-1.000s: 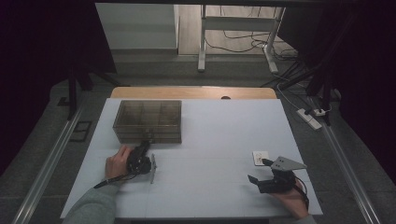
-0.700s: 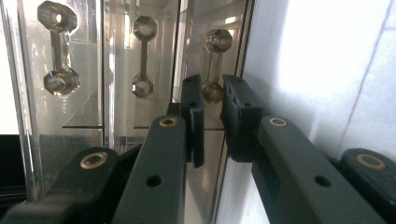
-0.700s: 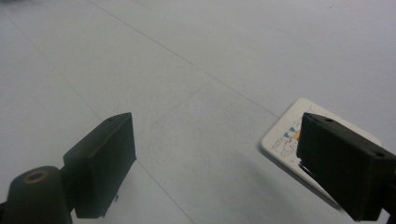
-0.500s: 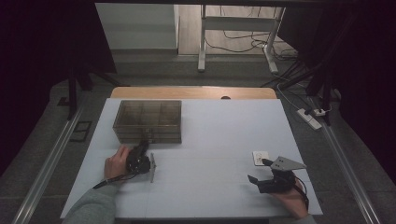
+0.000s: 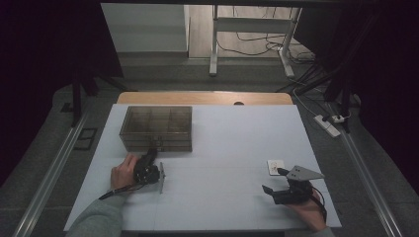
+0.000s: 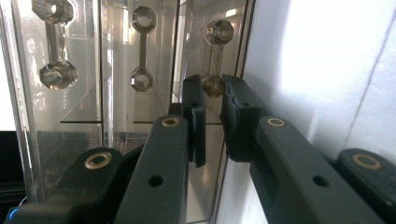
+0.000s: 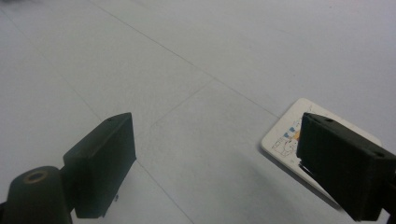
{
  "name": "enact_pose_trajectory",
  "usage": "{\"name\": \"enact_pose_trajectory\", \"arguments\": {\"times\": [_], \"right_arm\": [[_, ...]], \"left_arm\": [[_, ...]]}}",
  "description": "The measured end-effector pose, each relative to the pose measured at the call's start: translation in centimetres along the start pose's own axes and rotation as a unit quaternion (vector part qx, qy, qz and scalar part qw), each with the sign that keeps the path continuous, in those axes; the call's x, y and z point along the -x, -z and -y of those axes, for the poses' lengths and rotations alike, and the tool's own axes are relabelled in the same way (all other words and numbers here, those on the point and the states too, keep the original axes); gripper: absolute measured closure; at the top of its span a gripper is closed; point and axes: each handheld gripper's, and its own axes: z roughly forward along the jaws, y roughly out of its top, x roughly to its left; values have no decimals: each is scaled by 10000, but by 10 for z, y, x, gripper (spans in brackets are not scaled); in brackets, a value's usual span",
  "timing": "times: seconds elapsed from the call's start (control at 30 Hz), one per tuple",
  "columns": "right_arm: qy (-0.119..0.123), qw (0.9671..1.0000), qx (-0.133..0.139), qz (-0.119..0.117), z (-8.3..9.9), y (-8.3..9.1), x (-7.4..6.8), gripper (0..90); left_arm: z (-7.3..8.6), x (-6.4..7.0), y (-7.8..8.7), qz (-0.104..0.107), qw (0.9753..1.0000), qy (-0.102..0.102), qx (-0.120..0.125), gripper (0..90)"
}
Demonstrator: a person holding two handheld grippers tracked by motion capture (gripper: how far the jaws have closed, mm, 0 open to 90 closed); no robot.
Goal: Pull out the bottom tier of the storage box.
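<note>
A person sits at a white table holding a two-jaw gripper in each hand. The left gripper points forward at a clear plastic drawer cabinet that stands directly ahead of it. In the left gripper view, its black jaws are drawn in to a narrow gap around one of the cabinet's drawer handles, a clear bar with a faceted knob at each end. The jaw tips sit on either side of the handle's nearer knob; whether they actually press on it cannot be told. Two more handles of the same kind, a middle handle and an outer handle, lie just to the side of the jaws on the neighbouring drawers.

The right gripper hovers low over the table, well apart from the cabinet. In the right gripper view its jaws stand spread wide with nothing between them but bare table. A small white card with a printed drawing lies flat just beyond one jaw tip, partly hidden behind it.
</note>
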Motion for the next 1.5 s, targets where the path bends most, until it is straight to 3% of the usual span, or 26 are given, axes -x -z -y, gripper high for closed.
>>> {"name": "enact_pose_trajectory", "arguments": {"times": [0.43, 0.93, 1.1, 1.2, 1.3, 1.33, 1.47, 1.5], "right_arm": [[-4, 10000, 19, -11, 0, 0, 0, 115], [0, 10000, 15, -8, 0, 0, 0, 115], [-10, 10000, 23, -17, 0, 1, 0, 116], [-11, 10000, 33, -20, 0, 1, 0, 115], [-12, 10000, 34, -6, 0, 1, 0, 116], [-12, 10000, 33, -12, 0, 1, 0, 116], [-4, 10000, 25, -10, 0, 0, 0, 115], [-1, 10000, 21, -4, 0, 0, 0, 115]], "left_arm": [[3, 2, 6, -35, 9999, -29, 102, 803], [3, 3, 23, 99, 9999, -46, 98, 799], [5, -3, 23, 348, 9988, 317, 113, 737], [7, -9, 25, 512, 9967, 600, 196, 681], [8, -16, 27, 657, 9934, 901, 283, 640], [9, -21, 29, 799, 9901, 1115, 310, 623], [15, -37, 32, 1379, 9726, 1818, 452, 571], [17, -39, 33, 1509, 9665, 2009, 525, 549]]}}
